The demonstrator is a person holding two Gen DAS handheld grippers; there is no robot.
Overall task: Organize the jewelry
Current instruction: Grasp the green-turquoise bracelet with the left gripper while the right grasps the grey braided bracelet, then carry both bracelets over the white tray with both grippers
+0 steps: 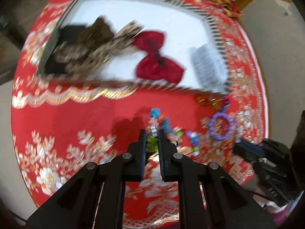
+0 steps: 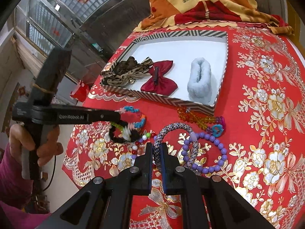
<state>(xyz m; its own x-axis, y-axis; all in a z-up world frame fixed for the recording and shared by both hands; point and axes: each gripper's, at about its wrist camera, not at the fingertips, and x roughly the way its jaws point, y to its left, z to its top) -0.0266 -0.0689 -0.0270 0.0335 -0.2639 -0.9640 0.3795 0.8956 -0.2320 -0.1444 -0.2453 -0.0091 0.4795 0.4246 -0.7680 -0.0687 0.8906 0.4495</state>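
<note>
My left gripper point(image 1: 152, 133) is shut on a braided bracelet point(image 1: 154, 115) of blue, orange, green and white cord, lifted a little off the red cloth. In the right wrist view the left gripper point(image 2: 118, 114) reaches in from the left with that colourful bracelet point(image 2: 140, 121) hanging at its tips. My right gripper point(image 2: 156, 148) is shut on a grey-blue braided rope bracelet point(image 2: 176, 126) low over the cloth. The striped-rim white tray point(image 2: 221, 76) behind holds a leopard bow point(image 2: 125, 72), a red bow point(image 2: 159, 78) and a white fluffy scrunchie point(image 2: 199, 81).
On the cloth in front of the tray lie a purple bead bracelet point(image 2: 219, 148), amber beads point(image 2: 196, 118), a blue heart charm point(image 2: 216, 128), a mixed bead bracelet point(image 2: 142, 140) and a dark loop point(image 2: 116, 138). A person's hand point(image 2: 22, 143) holds the left gripper. Folded bedding point(image 2: 200, 2) lies behind the tray.
</note>
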